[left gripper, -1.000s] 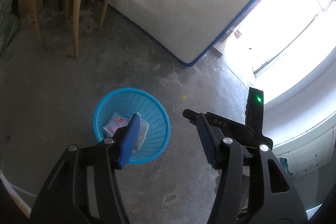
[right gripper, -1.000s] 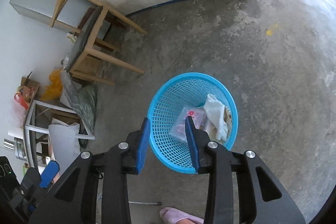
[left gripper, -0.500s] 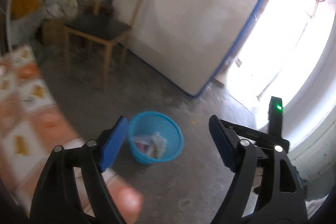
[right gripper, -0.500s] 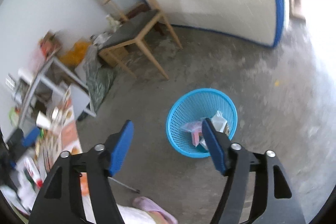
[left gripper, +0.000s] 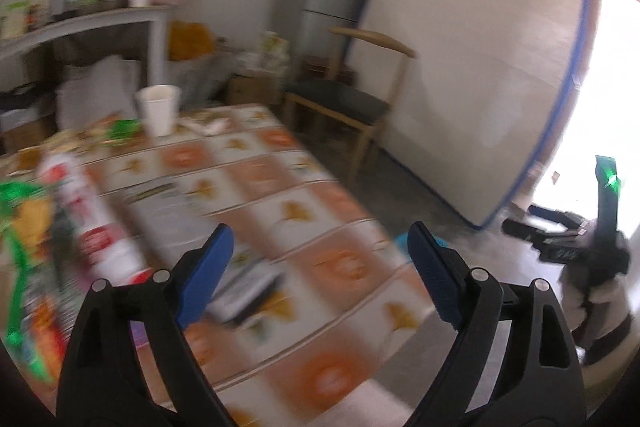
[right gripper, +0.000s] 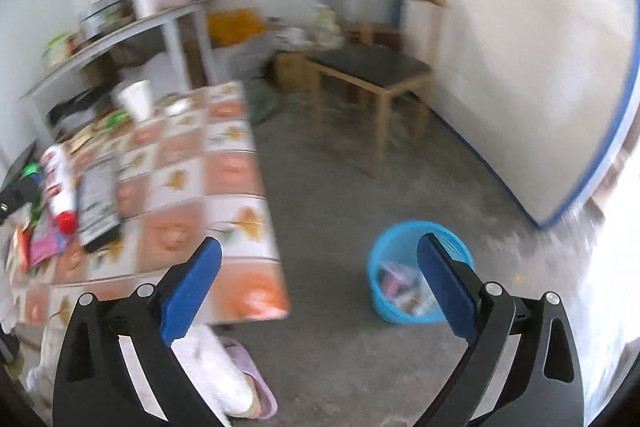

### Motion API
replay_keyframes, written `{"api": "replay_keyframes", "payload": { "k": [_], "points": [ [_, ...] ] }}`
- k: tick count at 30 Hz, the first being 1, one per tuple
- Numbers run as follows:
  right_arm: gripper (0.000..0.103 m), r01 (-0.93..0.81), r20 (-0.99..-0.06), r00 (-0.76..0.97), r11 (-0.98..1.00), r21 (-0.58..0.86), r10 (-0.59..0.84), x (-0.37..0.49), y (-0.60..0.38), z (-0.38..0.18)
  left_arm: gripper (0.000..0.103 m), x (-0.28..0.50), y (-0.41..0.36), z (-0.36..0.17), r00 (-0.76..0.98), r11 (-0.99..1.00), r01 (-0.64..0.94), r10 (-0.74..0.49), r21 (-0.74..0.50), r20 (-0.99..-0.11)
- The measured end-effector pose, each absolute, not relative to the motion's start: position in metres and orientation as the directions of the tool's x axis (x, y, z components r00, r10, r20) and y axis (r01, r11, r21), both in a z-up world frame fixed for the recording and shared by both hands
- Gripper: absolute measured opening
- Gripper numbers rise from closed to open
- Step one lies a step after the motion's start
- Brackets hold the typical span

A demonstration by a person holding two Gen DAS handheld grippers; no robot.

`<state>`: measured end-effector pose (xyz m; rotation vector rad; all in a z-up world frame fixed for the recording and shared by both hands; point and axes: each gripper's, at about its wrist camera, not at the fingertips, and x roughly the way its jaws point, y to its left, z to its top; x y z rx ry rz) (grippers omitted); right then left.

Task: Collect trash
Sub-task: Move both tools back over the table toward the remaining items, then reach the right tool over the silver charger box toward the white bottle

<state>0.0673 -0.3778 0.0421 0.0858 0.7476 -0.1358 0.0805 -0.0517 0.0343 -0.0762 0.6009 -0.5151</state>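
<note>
1. Both views have swung up and away from the blue basket [right gripper: 416, 275] since a second ago. Then each camera looked almost straight down into it; now both take in the room and a worktop [left gripper: 320, 227] covered in an orange-and-white patterned cloth.

2. Left claw [left gripper: 320, 267]: its blue pads stand wide apart and are widening further, with nothing between them. It hangs over the near part of the worktop.

3. Right claw [right gripper: 320, 279]: also wide and widening, and empty. It is over the bare floor, between the worktop edge and the basket.

4. The basket sits on the concrete floor, well apart from the worktop, with a few wrappers already lying in it.

5. More trash lies on the worktop's left part — a red-and-white canister [left gripper: 96, 227] on its side, green and orange packets [left gripper: 24, 267], a flat dark-edged packet [right gripper: 98, 203], and a white paper cup [left gripper: 157, 109] upright at the far end. Motion blur hides finer detail.

6. Judged step: a drop into the basket looks finished, and the hands are heading for the next pick.

7. The next move likely calls for steadying one claw over a single piece — the canister is nearest the left one — lowering the pads either side of it, and closing before lifting.
</note>
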Motion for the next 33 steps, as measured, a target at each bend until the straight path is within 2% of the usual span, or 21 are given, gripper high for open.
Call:
{"api": "replay_keyframes", "payload": {
  "k": [5, 11, 14, 16, 20, 33],
  "points": [
    [0.096, -0.021, -0.635, 0.773, 1.0, 0.008, 0.022, 0.094, -0.3, 0.056, 0.086, 0.052, -0.002, 0.017, 0.757, 0.929, 0.336, -0.366, -0.157, -0.541],
    [0.096, -0.198, -0.677, 0.702, 0.974, 0.112, 0.221, 0.132, -0.221, 0.05, 0.086, 0.039, 0.039, -0.003, 0.807, 0.972, 0.206, -0.236, -0.116, -0.541],
    [0.096, -0.249, -0.701, 0.666, 0.962, 0.112, 0.254, 0.15, -0.193, 0.042, 0.086, 0.04, 0.064, -0.003, 0.842, 0.991, 0.119, -0.135, -0.063, -0.522],
    [0.096, -0.279, -0.715, 0.647, 0.955, 0.1, 0.265, 0.164, -0.173, 0.039, 0.086, 0.052, 0.075, -0.007, 0.844, 0.998, 0.06, -0.055, -0.008, -0.533],
    [0.096, -0.311, -0.745, 0.604, 0.944, 0.107, 0.283, 0.195, -0.147, 0.029, 0.086, 0.08, 0.089, -0.015, 0.821, 0.998, 0.015, 0.022, 0.06, -0.57],
    [0.096, -0.337, -0.799, 0.512, 0.93, 0.15, 0.314, 0.241, -0.118, 0.003, 0.086, 0.144, 0.184, -0.039, 0.754, 0.97, -0.219, 0.099, -0.107, -0.649]
  ]
}}
